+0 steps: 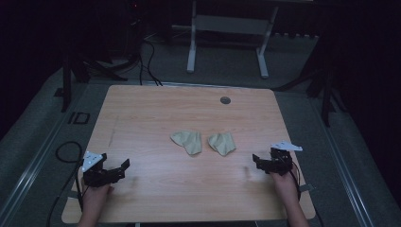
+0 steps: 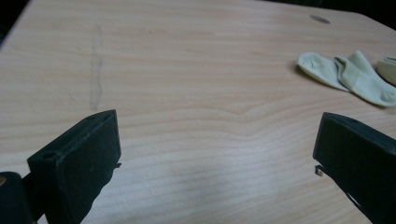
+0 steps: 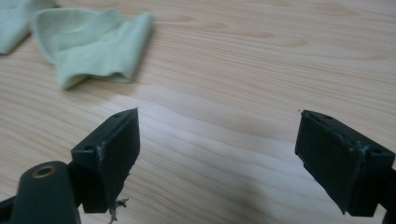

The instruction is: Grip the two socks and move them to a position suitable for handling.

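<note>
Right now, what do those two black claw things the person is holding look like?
Each hand holds a black two-jaw gripper. The left gripper and right gripper each carry a pale grey three-cornered plate on top, and a dark cable trails back from each. Up close, the jaws are chunky black blocks with small screw holes, a bit scuffed at the edges. The forearms are bare, with no sleeves in sight.

my pale wood counter [image 1: 156, 109] under dim light, grey carpet floor [image 1: 227, 71], white desk frame [image 1: 227, 28] beyond, black cables [image 1: 149, 61], dark surroundings
</note>
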Demonstrator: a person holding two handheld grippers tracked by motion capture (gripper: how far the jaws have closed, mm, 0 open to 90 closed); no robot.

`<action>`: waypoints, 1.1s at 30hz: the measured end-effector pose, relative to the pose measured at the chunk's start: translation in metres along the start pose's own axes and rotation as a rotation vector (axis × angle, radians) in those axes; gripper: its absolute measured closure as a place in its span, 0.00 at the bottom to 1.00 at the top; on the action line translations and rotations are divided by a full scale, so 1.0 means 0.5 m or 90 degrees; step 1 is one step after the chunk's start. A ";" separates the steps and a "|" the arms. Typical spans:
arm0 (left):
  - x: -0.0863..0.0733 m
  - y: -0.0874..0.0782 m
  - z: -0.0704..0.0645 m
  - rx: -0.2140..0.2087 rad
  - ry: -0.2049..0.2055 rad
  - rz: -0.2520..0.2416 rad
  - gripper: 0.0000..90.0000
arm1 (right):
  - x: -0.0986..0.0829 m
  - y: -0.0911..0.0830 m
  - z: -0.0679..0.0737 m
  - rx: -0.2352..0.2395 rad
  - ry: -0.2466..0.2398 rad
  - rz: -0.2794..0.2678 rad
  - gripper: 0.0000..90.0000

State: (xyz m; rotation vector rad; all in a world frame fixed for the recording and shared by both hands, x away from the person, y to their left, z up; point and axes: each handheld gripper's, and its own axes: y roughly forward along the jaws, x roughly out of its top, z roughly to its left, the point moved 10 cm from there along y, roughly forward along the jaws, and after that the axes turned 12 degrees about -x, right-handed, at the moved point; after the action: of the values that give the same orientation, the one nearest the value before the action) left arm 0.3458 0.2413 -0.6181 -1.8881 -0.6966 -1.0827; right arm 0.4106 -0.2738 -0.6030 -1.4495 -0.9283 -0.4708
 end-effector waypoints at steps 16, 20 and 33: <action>-0.003 0.008 -0.035 -0.029 0.024 0.033 0.01 | 0.102 0.044 0.140 0.087 -0.016 0.006 0.23; -0.004 0.008 -0.034 -0.027 0.030 0.038 0.01 | 0.121 0.069 0.168 0.085 -0.048 0.014 0.26; -0.001 0.005 -0.030 -0.022 0.027 0.027 0.01 | 0.137 0.139 0.245 0.100 -0.084 0.052 0.30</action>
State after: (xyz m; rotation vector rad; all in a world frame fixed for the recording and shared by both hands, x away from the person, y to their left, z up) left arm 0.3415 0.2271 -0.6152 -1.8957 -0.6146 -1.1112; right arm 0.4742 -0.1308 -0.6096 -1.3814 -0.9849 -0.2385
